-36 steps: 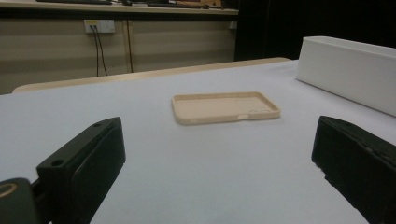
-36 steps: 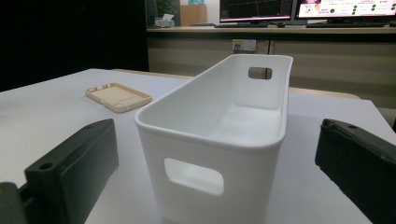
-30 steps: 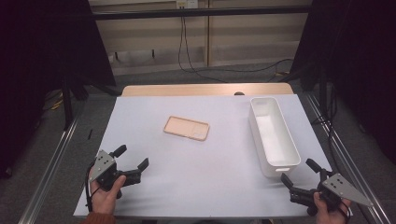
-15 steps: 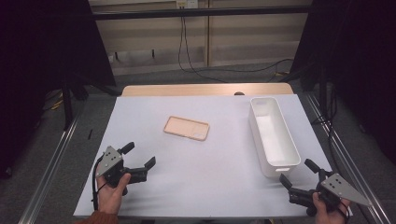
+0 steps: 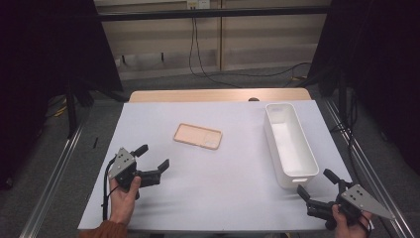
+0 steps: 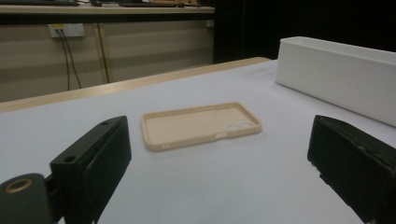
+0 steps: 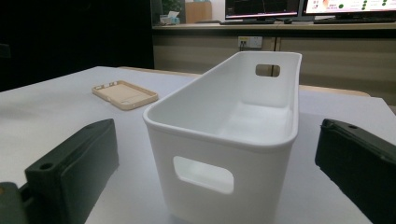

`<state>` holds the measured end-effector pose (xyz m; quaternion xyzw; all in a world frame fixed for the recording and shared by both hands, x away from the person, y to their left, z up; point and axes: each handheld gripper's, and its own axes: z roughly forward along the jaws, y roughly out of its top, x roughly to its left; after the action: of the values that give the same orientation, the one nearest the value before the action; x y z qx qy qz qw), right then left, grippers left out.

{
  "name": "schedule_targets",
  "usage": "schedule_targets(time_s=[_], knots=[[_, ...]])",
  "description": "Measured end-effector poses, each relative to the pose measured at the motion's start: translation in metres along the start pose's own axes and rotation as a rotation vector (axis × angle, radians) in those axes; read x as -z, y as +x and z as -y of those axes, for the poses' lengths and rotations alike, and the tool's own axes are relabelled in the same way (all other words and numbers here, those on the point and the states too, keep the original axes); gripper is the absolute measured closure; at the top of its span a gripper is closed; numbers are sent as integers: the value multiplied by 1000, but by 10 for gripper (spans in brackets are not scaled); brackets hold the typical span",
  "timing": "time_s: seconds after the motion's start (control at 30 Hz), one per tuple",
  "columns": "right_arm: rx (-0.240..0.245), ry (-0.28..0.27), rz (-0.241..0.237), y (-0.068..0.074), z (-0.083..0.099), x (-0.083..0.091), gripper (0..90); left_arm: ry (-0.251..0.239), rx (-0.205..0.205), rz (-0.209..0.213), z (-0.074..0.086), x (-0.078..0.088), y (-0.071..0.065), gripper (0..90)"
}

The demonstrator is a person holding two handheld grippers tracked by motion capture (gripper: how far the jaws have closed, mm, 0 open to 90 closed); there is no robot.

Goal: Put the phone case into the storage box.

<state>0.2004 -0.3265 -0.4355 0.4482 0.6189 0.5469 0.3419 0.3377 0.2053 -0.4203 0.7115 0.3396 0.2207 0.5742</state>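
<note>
I see the tan phone case [image 5: 197,136] lying open side up mid-table, long axis running across the table, camera cutout toward the white bin [image 5: 290,144]. My left gripper [image 5: 152,157] faces it, jaws spread; my right gripper [image 5: 317,184] likewise spread, empty, before the bin's near end.

Beige phone case [image 5: 197,136] flat beside white bin [image 5: 289,144]

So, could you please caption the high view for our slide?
Two open grippers, left and right, flank phone case and bin.
</note>
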Motion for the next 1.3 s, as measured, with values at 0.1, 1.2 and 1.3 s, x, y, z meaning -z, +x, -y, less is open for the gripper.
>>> schedule_targets(time_s=[0.1, 1.2, 1.3], knots=[[0, 0, 0, 0, 0, 0, 0, 4, -2, 34, -1, -9, -3, 68], [-1, 0, -7, 0, 0, 0, 0, -5, -38, 96, -22, -62, 5, 31], [-3, 0, -6, 0, 1, 0, 0, 10, -33, 84, -23, -65, 9, 26]])
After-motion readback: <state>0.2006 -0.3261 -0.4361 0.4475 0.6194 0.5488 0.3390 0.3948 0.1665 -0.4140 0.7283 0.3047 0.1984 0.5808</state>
